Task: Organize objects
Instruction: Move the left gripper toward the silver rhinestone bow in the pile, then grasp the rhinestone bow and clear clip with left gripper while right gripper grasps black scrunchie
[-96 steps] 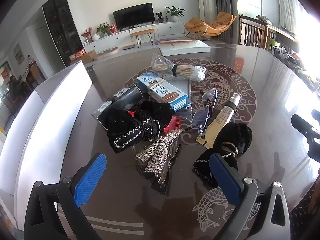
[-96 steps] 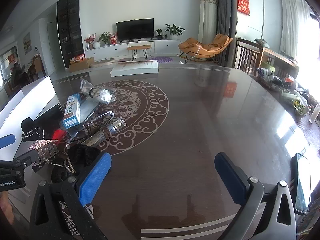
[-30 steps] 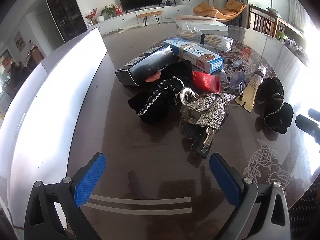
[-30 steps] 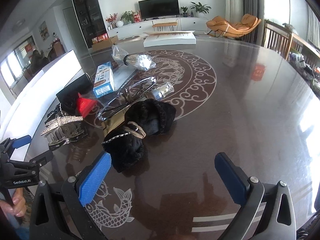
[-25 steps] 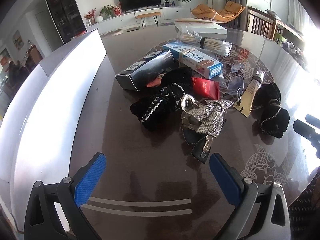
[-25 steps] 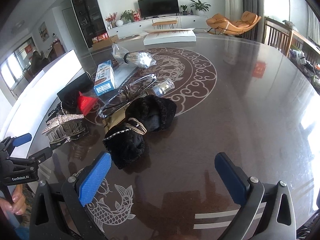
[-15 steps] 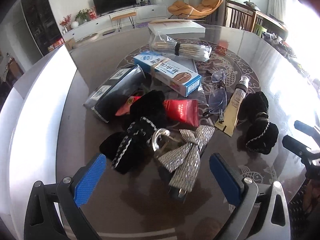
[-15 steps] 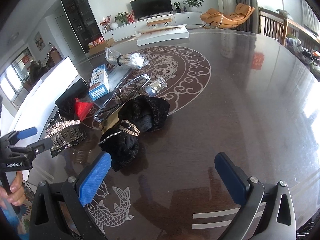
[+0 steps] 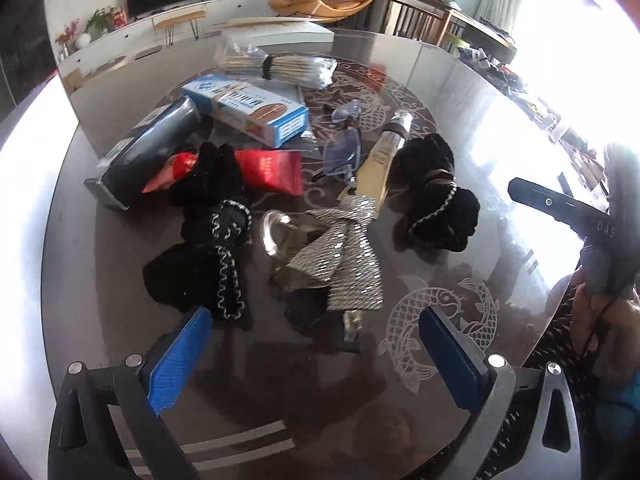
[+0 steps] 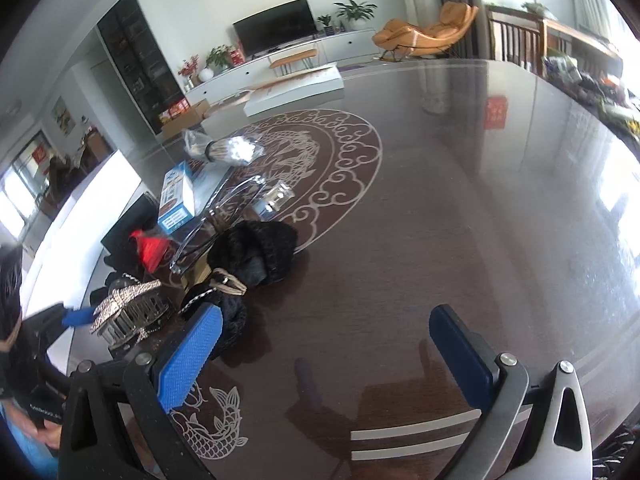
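The left gripper [image 9: 312, 344] hangs wide open, near the sequined bow clip [image 9: 340, 256] on the dark table [image 9: 460, 120]. The right gripper [image 10: 328, 352] is wide open too, a black scrunchie [image 10: 256, 256] beside its left pad.

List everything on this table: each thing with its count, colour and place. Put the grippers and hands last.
Table: 1, dark brown with pale dragon and fish patterns, under everything.
Cotton swab bundle: 1, pale, in clear wrap, far end of the pile.
Blue box: 1, blue and white, in front of the swabs.
Black box: 1, black, left of the blue box.
Red packets: 2, red, mid-pile.
Glasses: 1, clear, right of the blue box.
Tube: 1, cream, beside the glasses.
Black bows: 2, black, one near left, one right.
Sequin bow clip: 1, silver, near centre.
White box: 1, white, far edge.
Left gripper: open, empty.
Right gripper: open, empty.
Hand: 1, holding the right gripper.
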A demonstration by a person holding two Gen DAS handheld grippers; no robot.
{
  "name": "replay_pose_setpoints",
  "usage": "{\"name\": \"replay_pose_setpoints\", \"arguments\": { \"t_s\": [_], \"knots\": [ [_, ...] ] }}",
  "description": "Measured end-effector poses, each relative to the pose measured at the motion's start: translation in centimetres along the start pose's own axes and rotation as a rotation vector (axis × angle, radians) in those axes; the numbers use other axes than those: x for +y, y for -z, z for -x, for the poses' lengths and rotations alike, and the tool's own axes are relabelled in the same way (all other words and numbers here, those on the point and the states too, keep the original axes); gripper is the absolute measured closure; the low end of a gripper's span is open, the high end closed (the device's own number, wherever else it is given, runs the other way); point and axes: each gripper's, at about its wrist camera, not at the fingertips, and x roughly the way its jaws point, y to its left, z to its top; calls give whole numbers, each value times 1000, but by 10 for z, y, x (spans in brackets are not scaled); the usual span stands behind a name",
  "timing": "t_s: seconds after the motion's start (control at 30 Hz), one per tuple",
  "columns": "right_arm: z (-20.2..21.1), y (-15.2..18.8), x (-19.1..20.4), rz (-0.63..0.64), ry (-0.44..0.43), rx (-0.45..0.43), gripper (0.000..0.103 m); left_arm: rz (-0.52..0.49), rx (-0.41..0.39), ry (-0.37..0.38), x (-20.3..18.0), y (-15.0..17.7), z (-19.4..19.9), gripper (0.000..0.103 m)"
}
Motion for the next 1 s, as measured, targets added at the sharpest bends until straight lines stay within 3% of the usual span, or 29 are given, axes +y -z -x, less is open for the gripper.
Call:
{"name": "replay_pose_setpoints", "arguments": {
  "t_s": [0.1, 0.37, 0.5, 0.63, 0.73, 0.77, 0.8, 0.87, 0.9, 1.0],
  "knots": [
    [-3, -1, -1, -12, -3, 10, 0, 18, 25, -7, 8, -6, -5, 0],
    [-2, 3, 4, 32, 24, 3, 0, 6, 32, 66, -13, -44, -34, 0],
    [-1, 3, -3, 3, 24, 0, 0, -75, 44, -26, -30, -53, -53, 0],
    [1, 2, -9, -26, 22, -7, 0, -84, 21, -10, -34, -48, -46, 0],
    [1, 2, -12, -44, 16, -9, 0, -54, 12, -78, -31, -45, -44, 0],
    [0, 1, -13, -51, 11, -8, 0, -39, 7, -97, -29, -43, -43, 2],
    [0, 1, -14, -58, 6, -6, 0, -25, -2, -105, -28, -42, -42, 20],
    [-1, 1, -15, -66, 4, -1, 0, 19, 0, -116, -24, -36, -41, 46],
    [-1, 1, -15, -65, 7, 0, 0, 51, 2, -108, -21, -33, -39, 50],
    [-1, 1, -14, -58, 20, -1, 0, 161, -6, -77, -10, -11, -26, 51]
  ]
}}
